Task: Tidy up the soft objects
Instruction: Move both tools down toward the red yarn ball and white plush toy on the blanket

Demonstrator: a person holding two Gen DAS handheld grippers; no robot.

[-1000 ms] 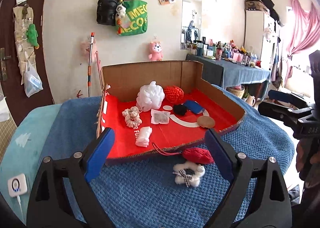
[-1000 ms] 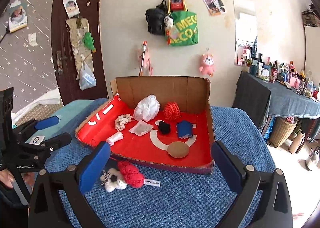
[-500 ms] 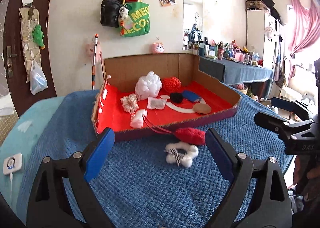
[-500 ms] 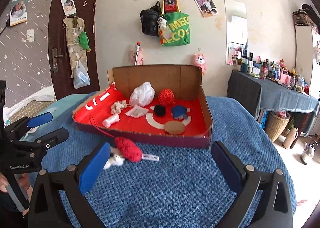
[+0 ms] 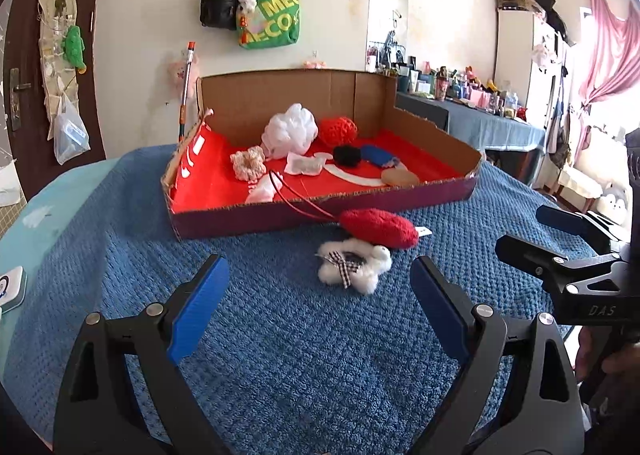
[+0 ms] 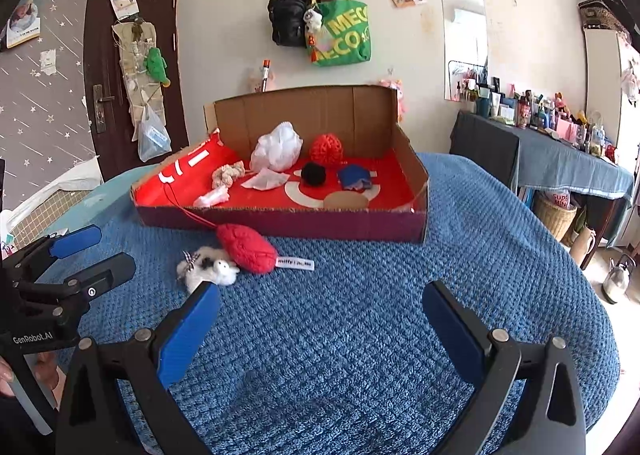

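Setting: a surface covered in a blue textured blanket (image 5: 304, 343), in a lived-in room with a green tote bag (image 6: 344, 33) and a black backpack (image 6: 286, 21) hanging on the pale wall.
Box: a shallow open cardboard box with a red printed floor (image 6: 280, 221) sits toward the far side of the blanket, its tall brown flap at the back.
Inside the box: a white mesh bath pouf (image 5: 290, 131), a red knitted ball (image 5: 338, 131), a black pompom (image 5: 347, 155), a blue fabric pouch (image 5: 378, 155), a pinkish crocheted scrunchie (image 5: 249, 163), a flat white sachet (image 5: 302, 166), a small white rolled cloth (image 5: 260, 193) and a tan round pad (image 5: 400, 177).
Outside the box: a red knitted plush with a white label (image 5: 378, 227) lies on the blanket just in front of the box's near wall, its thin red cord trailing over the wall into the box.
Beside it: a fluffy white plush toy with a checked bow (image 5: 354, 265), touching the red plush on its near side.
Left gripper (image 5: 318, 311): jaws wide apart and empty, poised over the blanket just short of the white toy.
Right gripper (image 6: 320, 335): blue-padded jaws spread wide, nothing between them, over bare blanket to the right of both plushes.
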